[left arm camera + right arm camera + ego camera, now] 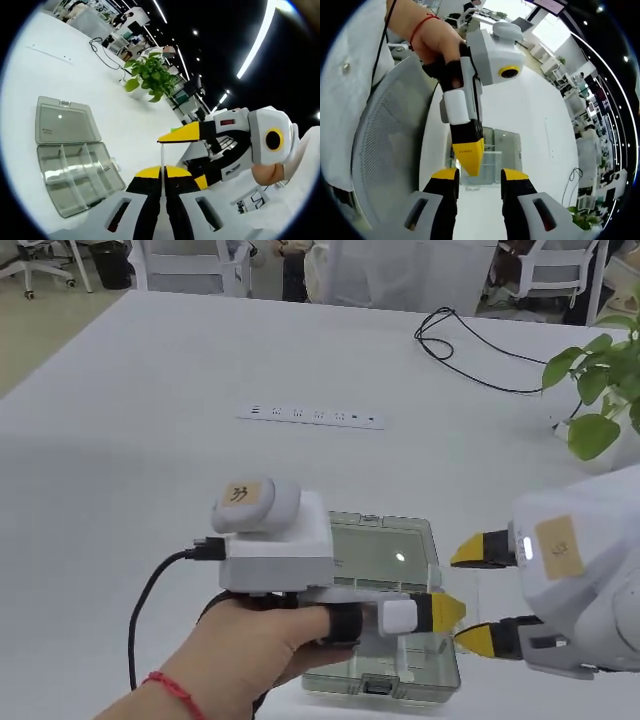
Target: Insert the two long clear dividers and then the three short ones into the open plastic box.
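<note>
We have wide bare table (pixel 150 440) left of and beyond the open box (pixel 440 672); a power strip (pixel 312 415) lies well beyond. Our left gripper (pixel 447 610), raised above the box, pinches a clear divider (pixel 162 157) that shows edge-on and is hard to make out. The right gripper (pixel 472 596) stands wide, its jaws flanking the left's tip. The hand (pixel 250 640) hides the box's near left corner.

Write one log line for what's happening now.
left gripper: shut on divider | right gripper: open | box: open, on table
</note>
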A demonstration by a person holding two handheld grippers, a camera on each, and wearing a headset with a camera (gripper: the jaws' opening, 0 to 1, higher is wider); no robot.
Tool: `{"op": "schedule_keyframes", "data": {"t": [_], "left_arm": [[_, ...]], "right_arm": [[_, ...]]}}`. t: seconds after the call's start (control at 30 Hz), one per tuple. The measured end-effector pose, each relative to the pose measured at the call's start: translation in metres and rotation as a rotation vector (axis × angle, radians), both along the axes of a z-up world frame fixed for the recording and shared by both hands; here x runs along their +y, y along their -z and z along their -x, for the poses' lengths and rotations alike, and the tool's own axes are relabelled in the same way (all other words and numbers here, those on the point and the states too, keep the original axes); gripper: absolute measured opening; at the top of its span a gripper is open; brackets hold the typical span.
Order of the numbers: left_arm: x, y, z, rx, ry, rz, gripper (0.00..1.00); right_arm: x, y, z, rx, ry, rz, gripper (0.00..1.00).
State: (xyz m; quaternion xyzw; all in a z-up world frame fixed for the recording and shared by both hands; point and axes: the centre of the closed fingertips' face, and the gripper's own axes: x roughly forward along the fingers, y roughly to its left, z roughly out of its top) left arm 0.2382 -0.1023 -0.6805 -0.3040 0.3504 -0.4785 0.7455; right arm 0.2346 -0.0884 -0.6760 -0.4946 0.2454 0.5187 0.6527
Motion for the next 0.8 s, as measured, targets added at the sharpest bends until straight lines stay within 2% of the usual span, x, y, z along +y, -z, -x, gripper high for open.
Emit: {"op": "schedule_keyframes", "data": {"t": [0.07,0.17,0.23,0.27,0.33,0.4,0.47,0.5,0.53,0.57,0.6,0.63,0.7,0.73,0.8], "left_arm": [[0.001,0.0,-0.001,0.0,-0.003,0.001,0.0],[0.005,0.003,-0.003,-0.022,-0.001,-0.017,0.0],[0.007,0.003,-0.003,-0.041,0.005,-0.024,0.0],[0.01,0.004,-0.004,-0.083,0.017,-0.045,0.0],[0.01,0.002,-0.002,-0.119,0.036,-0.05,0.0],[0.011,0.0,-0.002,-0.18,0.064,-0.059,0.0],[0.011,-0.002,0.001,-0.242,0.099,-0.073,0.0],[0.01,-0.004,0.004,-0.274,0.121,-0.074,0.0],[0.01,-0.005,0.004,-0.289,0.128,-0.078,0.0],[0.01,-0.007,0.006,-0.337,0.152,-0.077,0.0],[0.01,-0.008,0.006,-0.354,0.159,-0.078,0.0],[0.011,-0.008,0.008,-0.363,0.169,-0.087,0.0],[0.012,-0.012,0.011,-0.429,0.199,-0.084,0.0],[0.013,-0.013,0.012,-0.427,0.204,-0.085,0.0],[0.013,-0.016,0.013,-0.469,0.223,-0.081,0.0]], "right_arm": [[0.0,-0.002,-0.001,0.0,0.006,-0.011,0.36],[-0.001,-0.009,-0.004,0.003,0.014,-0.033,0.37],[0.0,-0.015,-0.006,0.025,0.03,-0.077,0.38],[0.001,-0.018,-0.006,0.055,0.044,-0.117,0.38],[0.001,-0.024,-0.007,0.103,0.065,-0.177,0.37],[-0.001,-0.028,-0.01,0.123,0.071,-0.202,0.37],[0.0,-0.033,-0.01,0.177,0.082,-0.257,0.36],[0.002,-0.036,-0.007,0.222,0.076,-0.287,0.35],[0.002,-0.037,-0.006,0.238,0.069,-0.301,0.35],[0.001,-0.04,-0.009,0.259,0.084,-0.323,0.35],[0.002,-0.043,-0.009,0.276,0.082,-0.344,0.34],[0.004,-0.047,-0.006,0.32,0.085,-0.376,0.32],[0.006,-0.055,-0.005,0.373,0.081,-0.429,0.3],[0.005,-0.056,-0.004,0.395,0.084,-0.436,0.29],[0.001,-0.058,-0.009,0.403,0.075,-0.435,0.28]]}}
